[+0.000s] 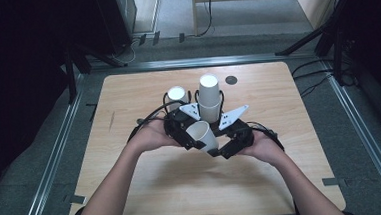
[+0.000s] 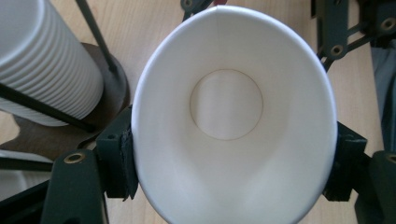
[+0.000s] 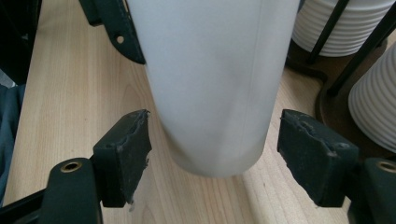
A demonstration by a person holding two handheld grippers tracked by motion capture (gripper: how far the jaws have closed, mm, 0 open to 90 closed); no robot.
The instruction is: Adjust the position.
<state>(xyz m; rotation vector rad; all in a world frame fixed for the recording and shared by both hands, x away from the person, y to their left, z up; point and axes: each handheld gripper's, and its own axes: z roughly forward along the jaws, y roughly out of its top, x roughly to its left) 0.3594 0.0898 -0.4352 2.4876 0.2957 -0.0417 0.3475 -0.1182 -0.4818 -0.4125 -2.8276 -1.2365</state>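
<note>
Wooden table – work at its centre. Behind the hands, 2 stacks of ribbed white cups in a wire holder: taller stack, shorter stack. Single paper cup held above the tabletop, mouth tilted toward the person. Left gripper clamped on the cup's rim (squeezed oval). Right gripper released – pads straddle the cup's base, gaps on both sides.

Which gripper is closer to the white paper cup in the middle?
Left. The left gripper squeezes the paper cup near its rim, pads pressed on both sides. The right gripper straddles the cup's bottom end, with gaps between its pads and the cup.
</note>
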